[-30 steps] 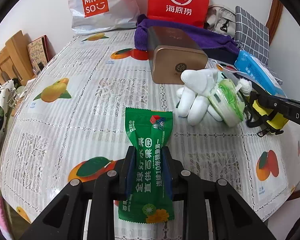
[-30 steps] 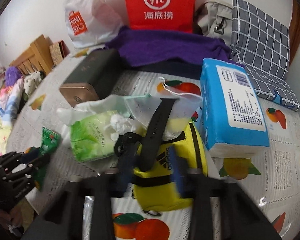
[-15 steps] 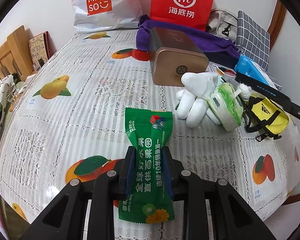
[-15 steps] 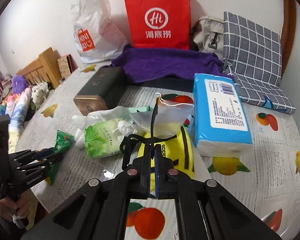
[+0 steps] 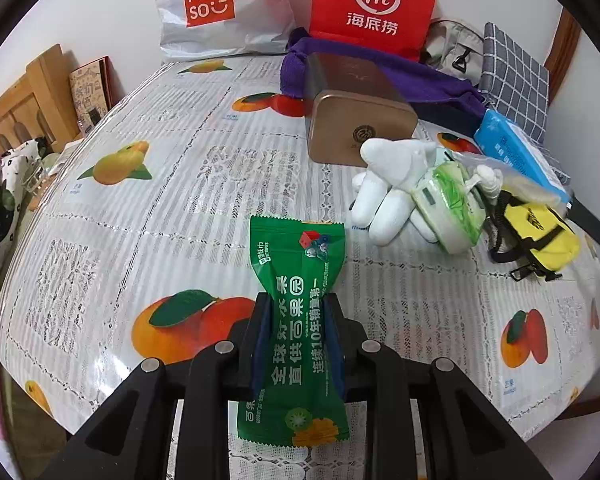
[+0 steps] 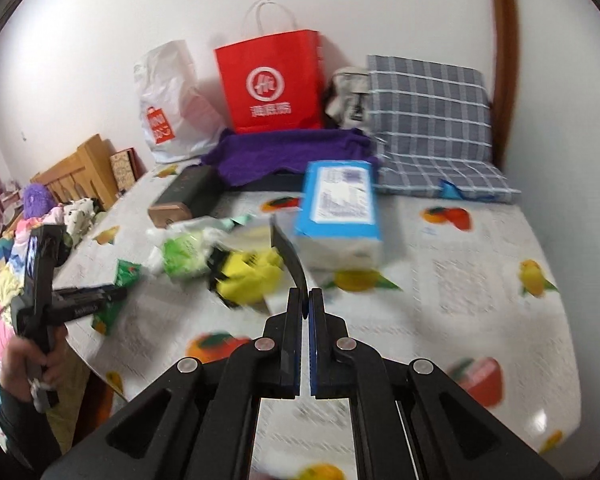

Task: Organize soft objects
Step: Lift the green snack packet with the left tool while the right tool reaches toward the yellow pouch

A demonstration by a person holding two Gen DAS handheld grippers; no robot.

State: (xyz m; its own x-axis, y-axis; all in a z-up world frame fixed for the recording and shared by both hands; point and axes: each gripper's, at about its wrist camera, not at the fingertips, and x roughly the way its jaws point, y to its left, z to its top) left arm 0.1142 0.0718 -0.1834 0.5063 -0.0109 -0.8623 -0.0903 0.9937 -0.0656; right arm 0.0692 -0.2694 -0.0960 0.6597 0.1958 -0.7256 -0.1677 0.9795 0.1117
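Note:
My left gripper point(image 5: 298, 312) is shut on a green snack packet point(image 5: 298, 276) and holds it just above the fruit-print tablecloth; it also shows in the right wrist view point(image 6: 120, 280). My right gripper point(image 6: 305, 300) is shut on the black strap point(image 6: 290, 256) of a yellow pouch point(image 6: 252, 276), which hangs lifted and blurred. The yellow pouch point(image 5: 536, 236) shows at the right in the left wrist view. Beside it lie a white plush toy point(image 5: 388, 184) and a green wipes pack point(image 5: 452, 204).
A brown tin box point(image 5: 356, 120), a purple towel point(image 5: 428, 80), a blue tissue pack point(image 6: 338, 208), a red paper bag point(image 6: 272, 84), a white Miniso bag point(image 5: 216, 8) and a checked cushion point(image 6: 432, 120) crowd the table's back and right. A wooden bed frame point(image 5: 28, 104) stands left.
My right gripper has closed on the pouch strap and pulled up and back, lifting the yellow pouch. My left gripper still holds the green packet, nearly still.

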